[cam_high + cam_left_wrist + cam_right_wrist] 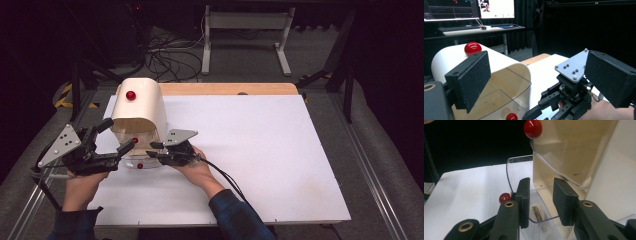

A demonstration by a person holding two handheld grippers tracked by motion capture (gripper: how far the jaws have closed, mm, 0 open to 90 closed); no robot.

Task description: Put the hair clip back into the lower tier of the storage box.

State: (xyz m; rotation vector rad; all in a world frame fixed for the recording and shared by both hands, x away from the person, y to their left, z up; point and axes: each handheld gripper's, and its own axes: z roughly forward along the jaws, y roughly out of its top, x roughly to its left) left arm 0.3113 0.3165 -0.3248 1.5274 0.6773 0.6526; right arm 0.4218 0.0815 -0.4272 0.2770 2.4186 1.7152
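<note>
We find the white table (260, 150) open from twelve through five o'clock of the cream bread box (140, 107); the left gripper (116, 136) at seven and right gripper (155, 149) at five crowd its clear door (521, 170).

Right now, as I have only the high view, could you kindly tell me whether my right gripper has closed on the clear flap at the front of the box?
Observer: Not yet. In the right gripper view the right gripper straddles the rim of the lower clear flap, jaws open.
Operator: Thank you. Where is that flap's knob?
Observer: The lower red knob sits just outside the jaw at the left of that view, not between the jaws.
Operator: And is my left gripper holding anything?
Observer: No. In the left gripper view the left gripper stands wide open with nothing between its pads, beside the cream box.
</note>
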